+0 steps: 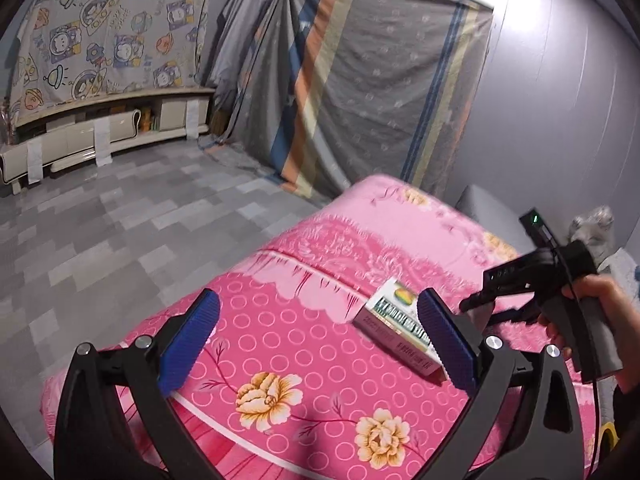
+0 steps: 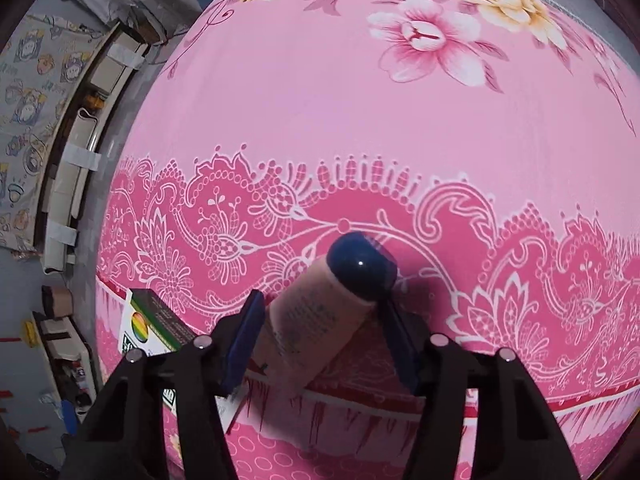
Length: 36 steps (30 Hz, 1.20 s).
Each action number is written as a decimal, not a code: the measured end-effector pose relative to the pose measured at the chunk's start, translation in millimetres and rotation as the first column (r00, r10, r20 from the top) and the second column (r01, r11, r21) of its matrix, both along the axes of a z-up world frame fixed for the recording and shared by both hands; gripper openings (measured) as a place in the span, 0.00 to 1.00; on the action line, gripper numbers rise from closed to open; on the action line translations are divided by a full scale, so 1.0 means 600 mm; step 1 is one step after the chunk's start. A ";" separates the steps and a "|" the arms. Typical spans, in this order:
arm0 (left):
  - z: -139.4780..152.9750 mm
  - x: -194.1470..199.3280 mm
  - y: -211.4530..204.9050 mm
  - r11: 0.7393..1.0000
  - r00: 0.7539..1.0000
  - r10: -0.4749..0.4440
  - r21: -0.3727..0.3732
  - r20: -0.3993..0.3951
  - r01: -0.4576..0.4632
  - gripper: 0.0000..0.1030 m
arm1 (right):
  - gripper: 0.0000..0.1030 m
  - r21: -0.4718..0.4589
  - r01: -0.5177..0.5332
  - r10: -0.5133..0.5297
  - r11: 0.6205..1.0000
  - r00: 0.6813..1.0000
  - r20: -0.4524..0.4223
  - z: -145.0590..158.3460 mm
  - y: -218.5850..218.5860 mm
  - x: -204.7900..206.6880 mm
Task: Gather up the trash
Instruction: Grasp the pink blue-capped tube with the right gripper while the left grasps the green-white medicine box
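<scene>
Two hand-held grippers over a pink floral bed (image 1: 280,340).
Left hand-held gripper (image 1: 320,340) wide; right hand-held gripper (image 2: 320,336) straddles a tube (image 2: 320,312), grip uncertain; box (image 1: 400,332) print unreadable.

Left wrist view low, oblique across pink bedspread (image 1: 304,320); right wrist view steep, close; both share box (image 1: 396,324).

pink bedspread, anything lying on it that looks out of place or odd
Two stray items lie on the pink bedspread: a beige tube with a dark blue cap, on its side between the right gripper fingers, and a small printed carton lying flat and askew by the left gripper. Nothing looks spilled or damaged.
</scene>
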State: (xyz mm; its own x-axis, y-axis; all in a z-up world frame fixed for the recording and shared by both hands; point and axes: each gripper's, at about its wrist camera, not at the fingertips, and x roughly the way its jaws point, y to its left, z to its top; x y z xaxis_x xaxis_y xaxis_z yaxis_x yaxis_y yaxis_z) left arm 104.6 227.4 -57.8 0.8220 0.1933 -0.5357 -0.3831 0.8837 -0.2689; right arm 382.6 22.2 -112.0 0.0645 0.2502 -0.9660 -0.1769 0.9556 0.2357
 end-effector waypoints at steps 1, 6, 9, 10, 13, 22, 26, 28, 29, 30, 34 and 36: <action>0.001 0.007 -0.004 1.000 1.000 -0.009 -0.004 -0.020 0.009 0.92 | 0.48 -0.006 -0.010 0.010 1.000 1.000 0.012 -0.002 0.008 0.000; 0.008 0.045 -0.027 0.995 0.994 -0.075 -0.068 -0.082 0.069 0.92 | 0.34 0.057 -0.080 0.076 0.995 0.995 0.065 0.012 0.003 -0.008; 0.009 0.076 -0.040 0.980 0.983 -0.131 -0.168 -0.128 0.108 0.92 | 0.33 0.107 -0.088 0.080 0.990 0.993 0.084 0.027 -0.025 -0.016; 0.009 0.093 -0.045 0.967 0.974 -0.160 -0.224 -0.158 0.122 0.92 | 0.32 0.146 -0.089 0.076 0.985 0.993 0.090 0.036 -0.045 -0.020; -0.003 0.128 -0.050 0.916 0.950 -0.227 -0.378 -0.213 0.134 0.91 | 0.32 0.246 -0.068 0.045 0.967 0.994 0.099 0.056 -0.105 -0.027; -0.074 0.205 -0.053 0.779 0.875 -0.295 -0.626 -0.383 -0.012 0.91 | 0.32 0.446 -0.081 0.026 0.891 0.991 0.129 0.116 -0.224 -0.061; -0.092 0.229 -0.060 0.788 0.852 -0.269 -0.611 -0.449 -0.074 0.91 | 0.32 0.507 -0.123 0.062 0.853 0.989 0.135 0.125 -0.212 -0.069; -0.105 0.244 -0.070 0.779 0.836 -0.283 -0.621 -0.471 -0.086 0.91 | 0.32 0.527 -0.137 0.074 0.839 0.987 0.139 0.127 -0.196 -0.069; -0.113 0.253 -0.074 0.783 0.826 -0.279 -0.614 -0.489 -0.099 0.91 | 0.32 0.539 -0.145 0.082 0.830 0.987 0.140 0.127 -0.195 -0.070; -0.120 0.260 -0.075 0.787 0.818 -0.269 -0.605 -0.508 -0.117 0.91 | 0.32 0.545 -0.147 0.084 0.826 0.987 0.138 0.128 -0.193 -0.071; -0.128 0.278 -0.067 0.792 0.818 -0.233 -0.591 -0.526 -0.154 0.91 | 0.32 0.577 -0.147 0.087 0.803 0.988 0.130 0.127 -0.203 -0.068; -0.130 0.285 -0.067 0.799 0.817 -0.221 -0.579 -0.533 -0.162 0.90 | 0.32 0.583 -0.146 0.084 0.800 0.988 0.133 0.128 -0.208 -0.067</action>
State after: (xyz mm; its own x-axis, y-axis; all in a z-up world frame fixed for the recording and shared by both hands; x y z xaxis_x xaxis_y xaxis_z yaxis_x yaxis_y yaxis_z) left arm 275.4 187.3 -135.8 0.3430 -0.3264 -0.8808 -0.6047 0.6408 -0.4730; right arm 342.5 -102.6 -35.2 0.0828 0.7800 -0.6202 -0.3279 0.6090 0.7222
